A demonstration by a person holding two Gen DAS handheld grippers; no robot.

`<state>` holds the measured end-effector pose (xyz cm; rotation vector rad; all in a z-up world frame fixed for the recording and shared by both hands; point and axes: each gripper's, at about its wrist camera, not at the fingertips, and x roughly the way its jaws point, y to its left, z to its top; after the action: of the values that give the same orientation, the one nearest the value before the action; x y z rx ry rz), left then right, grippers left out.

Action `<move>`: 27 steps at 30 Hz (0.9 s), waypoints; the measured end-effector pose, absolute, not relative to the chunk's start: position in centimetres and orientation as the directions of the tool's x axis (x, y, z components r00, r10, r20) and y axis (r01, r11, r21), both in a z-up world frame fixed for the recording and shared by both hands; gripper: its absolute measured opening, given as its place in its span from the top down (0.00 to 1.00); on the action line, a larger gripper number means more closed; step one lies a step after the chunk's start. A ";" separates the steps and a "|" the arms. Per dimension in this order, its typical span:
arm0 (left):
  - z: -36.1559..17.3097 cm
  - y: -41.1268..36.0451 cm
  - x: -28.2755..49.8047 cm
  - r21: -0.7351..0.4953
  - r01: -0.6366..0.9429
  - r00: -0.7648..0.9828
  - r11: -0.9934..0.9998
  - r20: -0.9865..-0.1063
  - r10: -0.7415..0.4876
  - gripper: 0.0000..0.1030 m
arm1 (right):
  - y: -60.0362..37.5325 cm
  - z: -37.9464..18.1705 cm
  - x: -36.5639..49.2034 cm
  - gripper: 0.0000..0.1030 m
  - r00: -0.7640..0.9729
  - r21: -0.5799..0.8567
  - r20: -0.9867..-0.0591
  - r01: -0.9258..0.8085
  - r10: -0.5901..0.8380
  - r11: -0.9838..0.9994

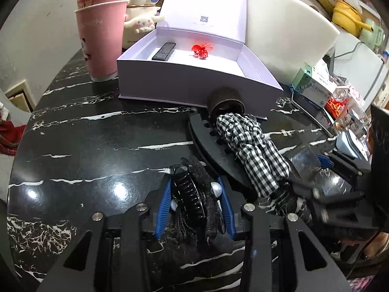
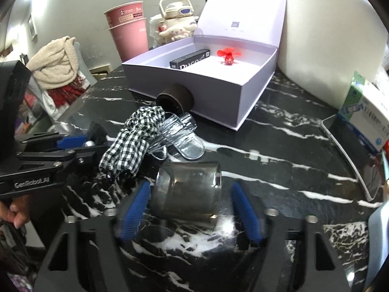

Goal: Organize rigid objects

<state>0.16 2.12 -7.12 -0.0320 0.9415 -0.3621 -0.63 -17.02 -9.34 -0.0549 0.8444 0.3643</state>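
My left gripper (image 1: 195,189) is shut on a black hair claw (image 1: 188,194) with lace and pearls, low over the black marble table (image 1: 97,146); it also shows at the left of the right wrist view (image 2: 73,146). My right gripper (image 2: 190,194) stands open around a smoky glass cup (image 2: 187,189) lying on its side, with a gap at the right pad (image 2: 245,209). An open lilac box (image 2: 206,90) holds a black carton (image 2: 189,60) and a red flower clip (image 2: 227,57). A checked fabric clip (image 2: 131,143), a clear claw (image 2: 182,136) and a brown roll (image 2: 175,98) lie between.
A long black comb clip (image 1: 211,146) lies beside the checked fabric clip (image 1: 252,150). Pink paper cups (image 1: 102,29) and a plush figure (image 1: 141,24) stand behind the box (image 1: 194,82). Medicine boxes (image 2: 364,119) and a tray (image 2: 350,160) crowd the right edge. A white cushion (image 2: 328,36) stands at the back right.
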 end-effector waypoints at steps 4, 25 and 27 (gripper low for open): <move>-7.1 2.3 0.1 -0.210 0.289 0.528 0.934 -0.779 -0.339 0.65 | -17.0 -9.4 -0.8 0.57 0.617 0.067 -0.740 -0.327 0.266 0.943; -4.2 3.0 -0.7 -0.203 0.272 0.566 0.941 -0.757 -0.327 0.65 | -19.2 -8.2 -2.0 0.58 0.600 0.164 -0.738 -0.286 0.310 0.944; -3.8 2.8 -0.7 -0.199 0.277 0.567 0.940 -0.756 -0.327 0.65 | -19.4 -7.9 -2.3 0.58 0.601 0.167 -0.736 -0.285 0.312 0.944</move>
<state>-0.66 2.82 -3.83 -0.0608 0.9008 -0.3551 -2.28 -19.40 -7.86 0.0330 0.8587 0.3461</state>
